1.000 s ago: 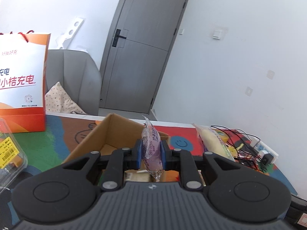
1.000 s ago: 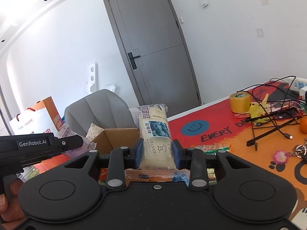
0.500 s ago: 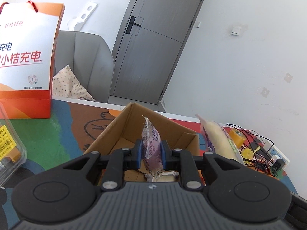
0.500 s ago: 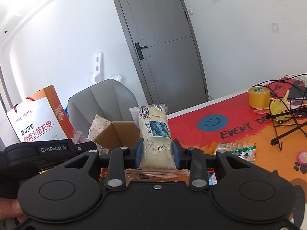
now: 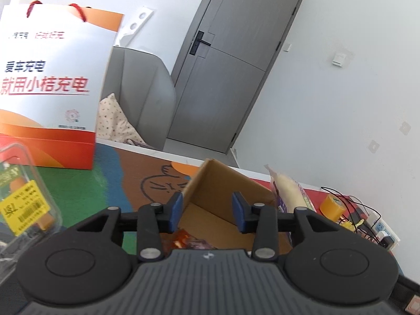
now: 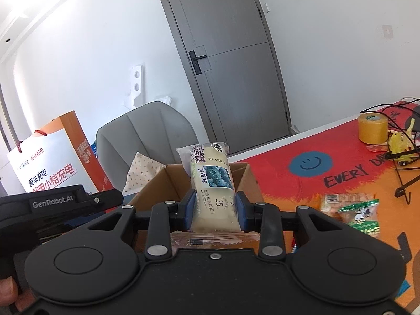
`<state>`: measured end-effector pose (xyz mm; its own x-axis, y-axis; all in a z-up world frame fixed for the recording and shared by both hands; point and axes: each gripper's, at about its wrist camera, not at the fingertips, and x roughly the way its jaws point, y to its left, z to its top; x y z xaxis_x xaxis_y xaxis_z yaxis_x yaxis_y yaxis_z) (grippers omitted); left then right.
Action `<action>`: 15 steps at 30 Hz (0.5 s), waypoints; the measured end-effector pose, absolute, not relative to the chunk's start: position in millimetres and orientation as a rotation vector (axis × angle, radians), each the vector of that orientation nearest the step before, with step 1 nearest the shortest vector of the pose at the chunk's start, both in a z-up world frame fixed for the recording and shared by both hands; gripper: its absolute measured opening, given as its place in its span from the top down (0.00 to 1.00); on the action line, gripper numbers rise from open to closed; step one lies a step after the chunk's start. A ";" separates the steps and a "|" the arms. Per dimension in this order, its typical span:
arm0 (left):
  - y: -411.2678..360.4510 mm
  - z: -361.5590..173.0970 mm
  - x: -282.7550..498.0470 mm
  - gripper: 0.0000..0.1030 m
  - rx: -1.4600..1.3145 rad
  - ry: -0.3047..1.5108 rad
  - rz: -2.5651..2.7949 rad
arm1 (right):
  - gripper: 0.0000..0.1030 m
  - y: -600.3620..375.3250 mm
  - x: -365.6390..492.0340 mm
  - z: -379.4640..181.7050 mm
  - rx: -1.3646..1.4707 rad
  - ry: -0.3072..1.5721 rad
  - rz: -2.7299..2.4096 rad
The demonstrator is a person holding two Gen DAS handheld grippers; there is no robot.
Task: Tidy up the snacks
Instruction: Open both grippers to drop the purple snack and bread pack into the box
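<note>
An open cardboard box stands on the colourful table mat. My left gripper is open and empty just over the box's near left corner; wrapped snacks lie inside below it. My right gripper is shut on a cream blueberry cake packet, held upright in front of the same box. That packet also shows at the right in the left wrist view. The left gripper's body shows at the left of the right wrist view.
An orange-and-white paper bag stands at the left, with a clear plastic container in front of it. A green-and-orange snack packet lies on the mat at the right. A tape roll, cables and a wire stand sit far right.
My left gripper opened and let go of the purple snack packet, which dropped into the box. My right gripper moved closer to the box with the cake packet.
</note>
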<state>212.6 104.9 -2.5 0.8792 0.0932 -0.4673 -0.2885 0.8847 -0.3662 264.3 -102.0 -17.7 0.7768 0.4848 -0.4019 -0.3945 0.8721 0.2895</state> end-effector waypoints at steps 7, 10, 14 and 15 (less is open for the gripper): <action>115.2 -3.0 203.1 0.36 -0.456 0.475 0.250 | 0.50 -92.7 267.9 -17.4 0.223 0.489 0.510; 113.7 -4.0 200.8 0.22 -0.448 0.480 0.266 | 0.36 -99.0 261.5 -18.4 0.213 0.473 0.480; 103.1 -5.7 201.7 0.17 -0.433 0.500 0.261 | 0.23 -114.5 256.1 -20.3 0.235 0.484 0.462; 99.8 -6.2 202.0 0.16 -0.427 0.504 0.256 | 0.20 -118.4 253.9 -20.7 0.236 0.478 0.453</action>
<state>202.0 99.8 -6.2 0.8468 0.1322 -0.5152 -0.3383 0.8813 -0.3300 253.9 -118.4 -20.7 0.7921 0.4709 -0.3884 -0.3628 0.8749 0.3208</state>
